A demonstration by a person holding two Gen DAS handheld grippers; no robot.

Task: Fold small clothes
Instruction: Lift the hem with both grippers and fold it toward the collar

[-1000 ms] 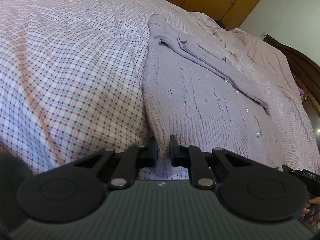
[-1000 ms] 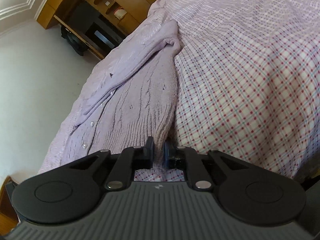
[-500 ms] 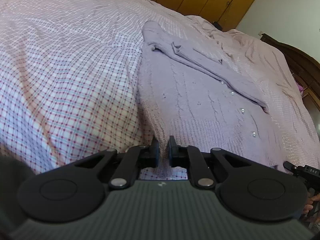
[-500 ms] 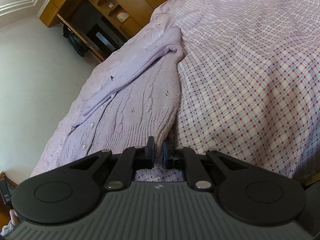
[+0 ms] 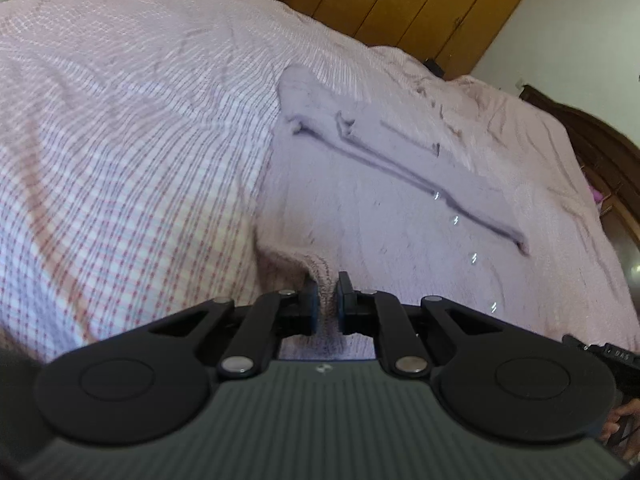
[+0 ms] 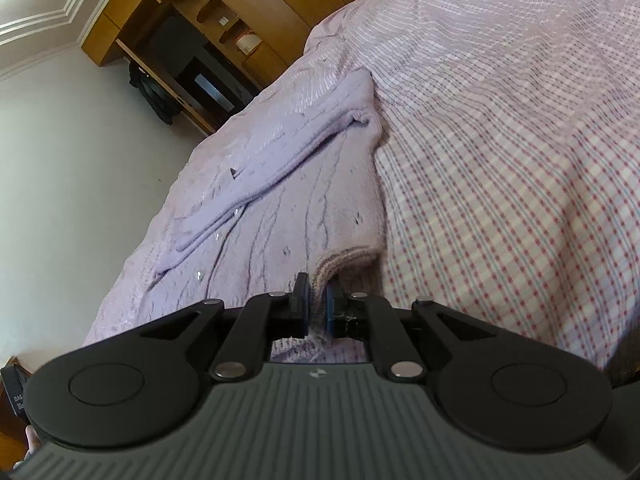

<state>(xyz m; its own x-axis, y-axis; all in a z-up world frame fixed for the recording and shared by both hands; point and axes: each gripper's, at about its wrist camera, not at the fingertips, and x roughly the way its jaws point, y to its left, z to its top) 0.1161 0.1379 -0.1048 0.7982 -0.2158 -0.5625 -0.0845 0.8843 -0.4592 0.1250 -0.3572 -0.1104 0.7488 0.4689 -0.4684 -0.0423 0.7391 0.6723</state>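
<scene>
A small lilac knitted cardigan [image 5: 380, 216] with cable pattern and pearly buttons lies on a checked bedsheet [image 5: 120, 184]. A sleeve is folded diagonally across its front. My left gripper [image 5: 327, 292] is shut on the ribbed bottom hem at one corner and lifts it off the sheet. In the right wrist view the same cardigan [image 6: 288, 208] shows, and my right gripper [image 6: 317, 296] is shut on the hem at the other bottom corner, which curls up off the sheet [image 6: 520, 160].
The bed fills both views. Wooden wardrobes [image 5: 420, 8] stand beyond its far end. A wooden shelf unit with a dark screen [image 6: 192, 56] stands by the white wall. A dark wooden headboard [image 5: 600, 148] borders the bed's right side.
Both grippers have risen and moved forward over the cardigan with the hem corners held. The hem now curls up off the sheet. The left view is motion-blurred.
</scene>
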